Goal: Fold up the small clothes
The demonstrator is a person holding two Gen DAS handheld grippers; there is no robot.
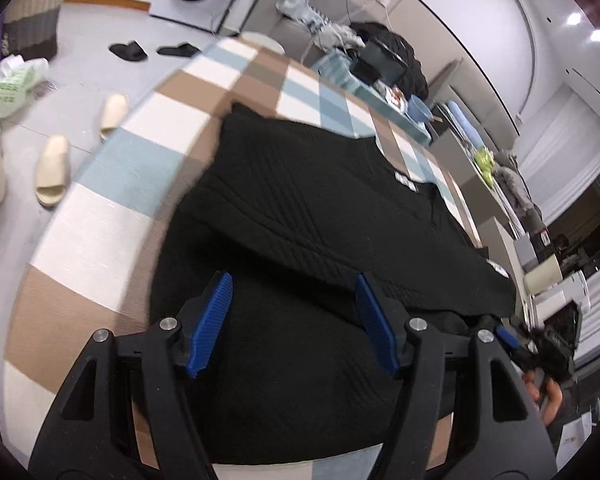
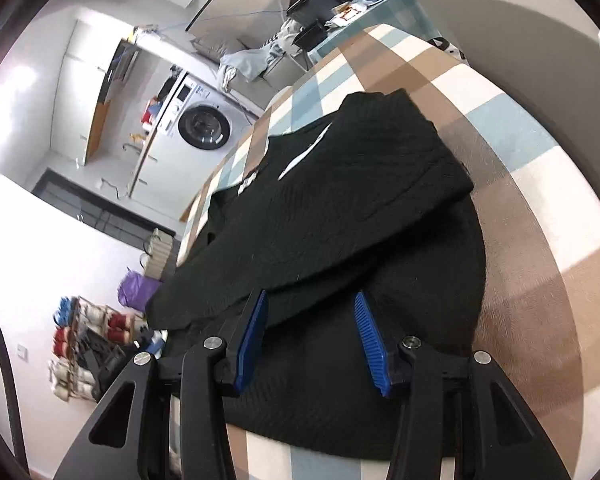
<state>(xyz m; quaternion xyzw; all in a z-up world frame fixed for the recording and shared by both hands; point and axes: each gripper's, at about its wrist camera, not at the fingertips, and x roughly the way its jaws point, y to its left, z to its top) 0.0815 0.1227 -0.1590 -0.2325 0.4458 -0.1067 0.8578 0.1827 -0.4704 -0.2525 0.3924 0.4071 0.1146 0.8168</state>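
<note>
The left gripper with blue ribbed pads hangs just over the black knitted garment, tipped down toward it. Its jaws are spread wide and hold nothing. The right gripper is tipped down the same way, jaws apart and empty. The garment lies in front of and under both tools, on the checked brown, blue and white cloth, with one part folded over.

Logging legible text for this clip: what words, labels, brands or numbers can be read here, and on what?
None can be read.
Green print on the plastic bag on the floor: too blurred.
White patch on the black garment: too small to read.
Black marks on white at the table's far edge: cut off, unreadable.
Washing machine panel: no legible marking.
</note>
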